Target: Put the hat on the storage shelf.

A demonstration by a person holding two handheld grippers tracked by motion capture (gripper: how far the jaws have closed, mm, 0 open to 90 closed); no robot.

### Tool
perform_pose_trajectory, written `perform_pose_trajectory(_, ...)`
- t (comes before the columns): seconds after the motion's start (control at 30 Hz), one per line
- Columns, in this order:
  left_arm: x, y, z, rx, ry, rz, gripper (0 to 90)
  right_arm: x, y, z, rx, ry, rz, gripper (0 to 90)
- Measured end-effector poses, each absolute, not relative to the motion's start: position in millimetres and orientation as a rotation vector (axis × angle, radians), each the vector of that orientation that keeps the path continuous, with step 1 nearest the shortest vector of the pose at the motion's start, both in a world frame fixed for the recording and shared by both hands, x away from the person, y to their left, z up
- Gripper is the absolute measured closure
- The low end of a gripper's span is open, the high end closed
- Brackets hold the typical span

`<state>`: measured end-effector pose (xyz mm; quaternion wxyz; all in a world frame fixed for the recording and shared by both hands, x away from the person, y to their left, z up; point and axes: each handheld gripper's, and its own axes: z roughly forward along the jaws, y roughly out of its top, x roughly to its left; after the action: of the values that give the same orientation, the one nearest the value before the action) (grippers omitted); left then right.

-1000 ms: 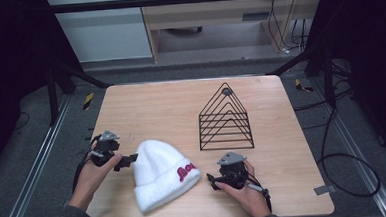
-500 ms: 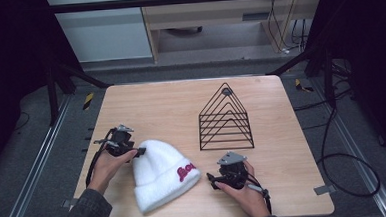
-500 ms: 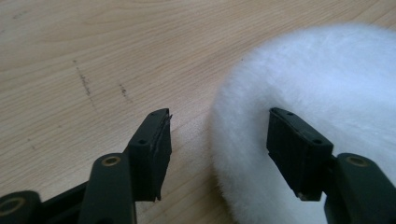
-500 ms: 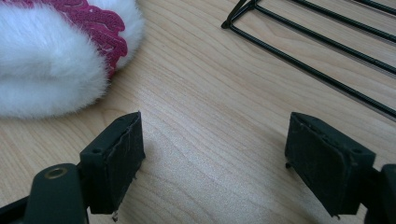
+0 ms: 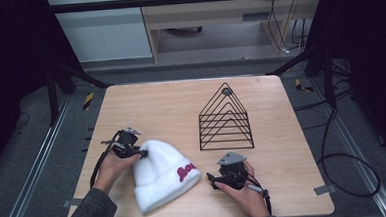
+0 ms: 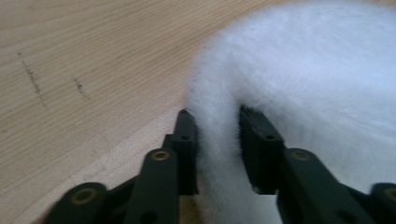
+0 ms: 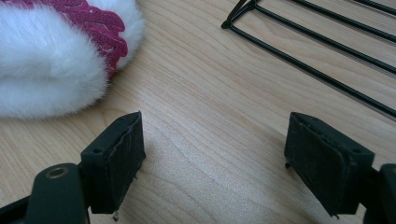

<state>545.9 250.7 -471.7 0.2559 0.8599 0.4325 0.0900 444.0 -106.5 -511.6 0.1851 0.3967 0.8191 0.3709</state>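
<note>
Two grippers at a white beanie near the front edge of the tabletop.

We see the left gripper (image 5: 142,153) with its jaws clamped on a fold of the fluffy white beanie (image 5: 162,174) at the hat's crown end; in the left gripper view the fur bulges between the pads and hides their inner faces, and the beanie (image 6: 308,79) runs off the frame. The right gripper (image 5: 211,179) rests on the wood just right of the hat's cuff, jaws spread wide with nothing between them. The red embroidery (image 7: 95,23) is cut off, so we cannot read it. The black wire rack (image 5: 225,118) stands toward the right rear of the tabletop (image 5: 151,105), apart from both grippers.
</note>
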Motion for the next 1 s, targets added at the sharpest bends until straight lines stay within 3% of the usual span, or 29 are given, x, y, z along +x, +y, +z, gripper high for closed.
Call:
perform_pose_trajectory(0.07,545,250,-471,2.338,1.177,0.245,77.2,444,-107,-512,1.119,2.308,1.044,20.1)
perform_pose_trajectory(0.17,543,250,-468,2.334,1.172,0.264,80.0,444,-106,-512,1.12,2.306,1.044,20.3)
perform_pose_trajectory(0.63,521,251,-437,2.249,1.084,0.352,81.9,443,-105,-511,1.135,2.297,1.045,20.8)
perform_pose_trajectory(1.0,501,230,-390,2.247,0.926,0.456,82.2,443,-106,-511,1.136,2.295,1.043,21.1)
